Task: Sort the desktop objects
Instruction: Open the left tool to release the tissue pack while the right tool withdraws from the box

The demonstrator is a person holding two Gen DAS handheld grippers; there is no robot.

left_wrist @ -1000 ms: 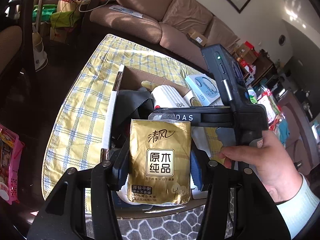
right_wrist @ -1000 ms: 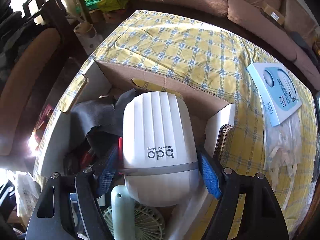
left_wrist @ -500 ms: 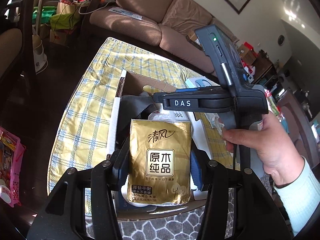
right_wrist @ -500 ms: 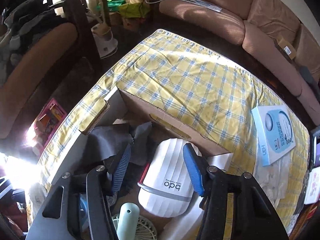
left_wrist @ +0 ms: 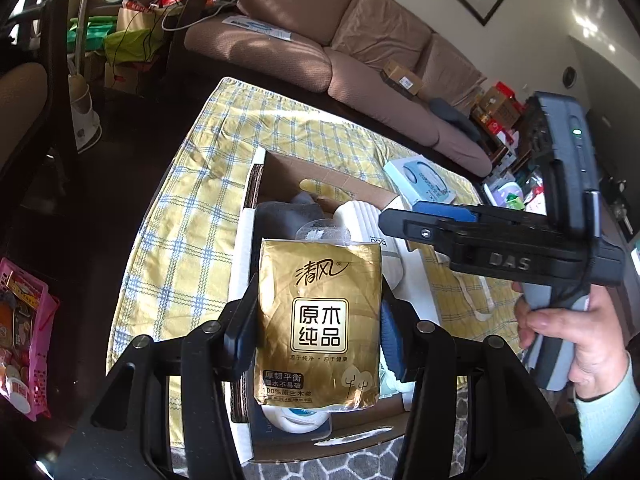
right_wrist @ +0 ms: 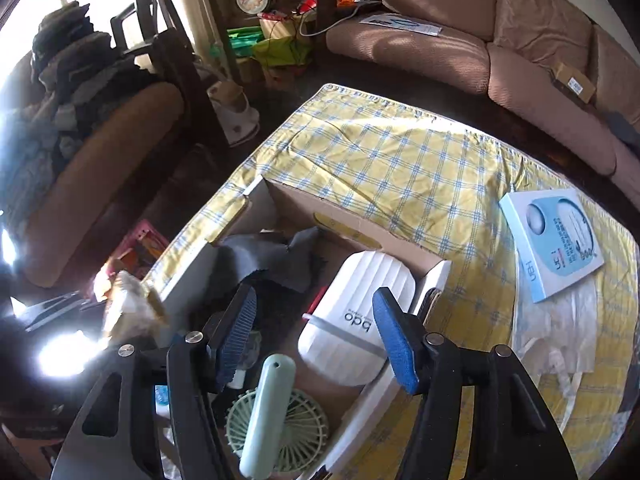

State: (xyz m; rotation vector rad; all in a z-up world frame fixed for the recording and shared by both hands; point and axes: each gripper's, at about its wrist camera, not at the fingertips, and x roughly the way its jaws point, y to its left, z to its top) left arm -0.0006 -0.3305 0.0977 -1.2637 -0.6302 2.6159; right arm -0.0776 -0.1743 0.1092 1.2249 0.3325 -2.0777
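My left gripper [left_wrist: 319, 322] is shut on a gold tissue pack [left_wrist: 320, 280] and holds it upright over the open cardboard box [left_wrist: 280, 168]. In the right wrist view, my right gripper [right_wrist: 314, 312] hangs above that box [right_wrist: 360, 236]. Its jaws are opening with nothing between them. A white ribbed case marked "bdo" [right_wrist: 360, 312] lies in the box below the right blue pad, apart from it. A hand carries the right gripper [left_wrist: 440, 224] at the right of the left wrist view.
The box also holds a grey cloth [right_wrist: 272, 264] and a pale green hand fan [right_wrist: 276, 420]. A light blue carton [right_wrist: 552, 248] lies on the yellow checked tablecloth [right_wrist: 400, 160]. A brown sofa [right_wrist: 440, 52] stands beyond the table, and a pink basket [left_wrist: 28, 340] sits on the floor.
The right gripper let go of the white case, rose and drew back; the case now lies in the box. The left gripper kept still with the tissue pack.
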